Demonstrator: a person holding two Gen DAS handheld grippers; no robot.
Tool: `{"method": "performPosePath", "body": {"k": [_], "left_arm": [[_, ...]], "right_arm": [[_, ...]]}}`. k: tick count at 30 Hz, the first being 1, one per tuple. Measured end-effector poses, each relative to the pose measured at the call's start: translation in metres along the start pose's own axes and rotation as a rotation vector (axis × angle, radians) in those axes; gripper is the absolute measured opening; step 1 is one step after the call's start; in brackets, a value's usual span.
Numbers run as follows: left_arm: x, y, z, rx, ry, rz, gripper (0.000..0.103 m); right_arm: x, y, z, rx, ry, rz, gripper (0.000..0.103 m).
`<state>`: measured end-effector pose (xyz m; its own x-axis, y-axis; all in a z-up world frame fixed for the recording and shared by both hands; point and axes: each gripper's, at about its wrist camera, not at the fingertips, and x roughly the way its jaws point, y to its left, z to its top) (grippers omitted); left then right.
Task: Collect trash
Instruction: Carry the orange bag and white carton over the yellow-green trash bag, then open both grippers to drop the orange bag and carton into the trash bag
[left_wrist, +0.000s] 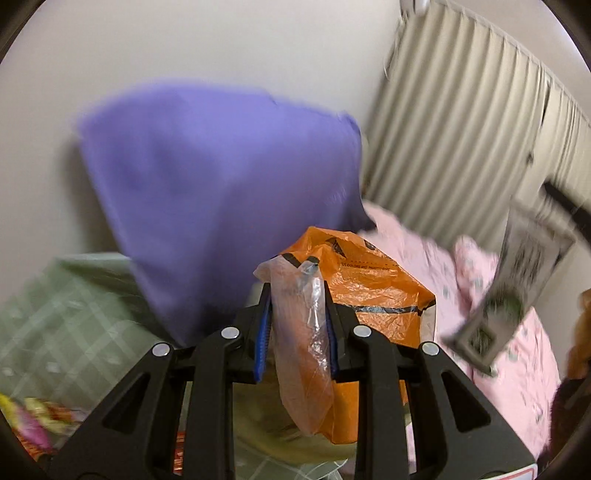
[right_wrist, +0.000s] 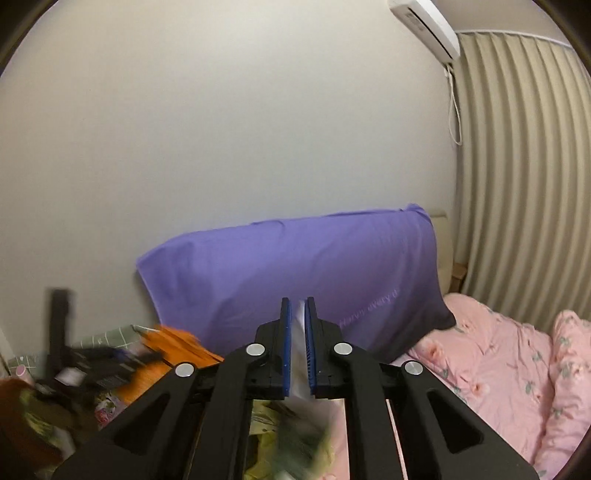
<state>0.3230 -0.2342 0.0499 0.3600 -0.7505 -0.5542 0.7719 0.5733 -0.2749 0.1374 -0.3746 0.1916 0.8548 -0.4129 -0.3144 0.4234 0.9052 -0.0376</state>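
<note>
My left gripper (left_wrist: 295, 291) is shut on the bunched edge of an orange plastic trash bag (left_wrist: 373, 291) and holds it up over the bed. The bag hangs below and to the right of the fingers. My right gripper (right_wrist: 297, 325) is shut on a thin white wrapper (right_wrist: 298, 369) that hangs down between its blue pads; a blurred green and yellow part (right_wrist: 295, 450) shows below. In the right wrist view the orange bag (right_wrist: 173, 350) and the left gripper appear blurred at lower left. In the left wrist view a blurred grey packet (left_wrist: 517, 288) hangs at the right.
A purple pillow (right_wrist: 295, 273) leans on the white wall. A pink floral quilt (right_wrist: 498, 369) covers the bed at right, a green checked sheet (left_wrist: 55, 317) at left. Colourful wrappers (left_wrist: 33, 421) lie at lower left. Beige curtains (right_wrist: 517, 166) hang at right.
</note>
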Motion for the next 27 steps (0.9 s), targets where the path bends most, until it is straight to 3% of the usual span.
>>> {"method": "performPosePath", "body": {"k": [3,11,14,22,27], "left_arm": [[0.045,-0.007,-0.012,0.006,0.089,0.027,0.023],[0.083,0.008,-0.02,-0.009,0.165,0.034,0.023],[0.088,0.003,-0.023,0.016,0.184,0.023,0.023],[0.1,-0.03,-0.036,0.213,0.246,0.042,0.023],[0.102,-0.035,-0.043,0.204,0.281,0.014,0.023]], "right_arm": [[0.02,-0.006,-0.006,-0.002,0.037,0.012,0.008],[0.058,-0.006,-0.022,0.007,0.118,0.053,0.007],[0.063,-0.011,-0.035,0.017,0.145,0.055,0.007],[0.059,-0.039,-0.058,0.088,0.184,0.012,0.007],[0.053,-0.054,-0.076,0.127,0.214,-0.008,0.007]]}}
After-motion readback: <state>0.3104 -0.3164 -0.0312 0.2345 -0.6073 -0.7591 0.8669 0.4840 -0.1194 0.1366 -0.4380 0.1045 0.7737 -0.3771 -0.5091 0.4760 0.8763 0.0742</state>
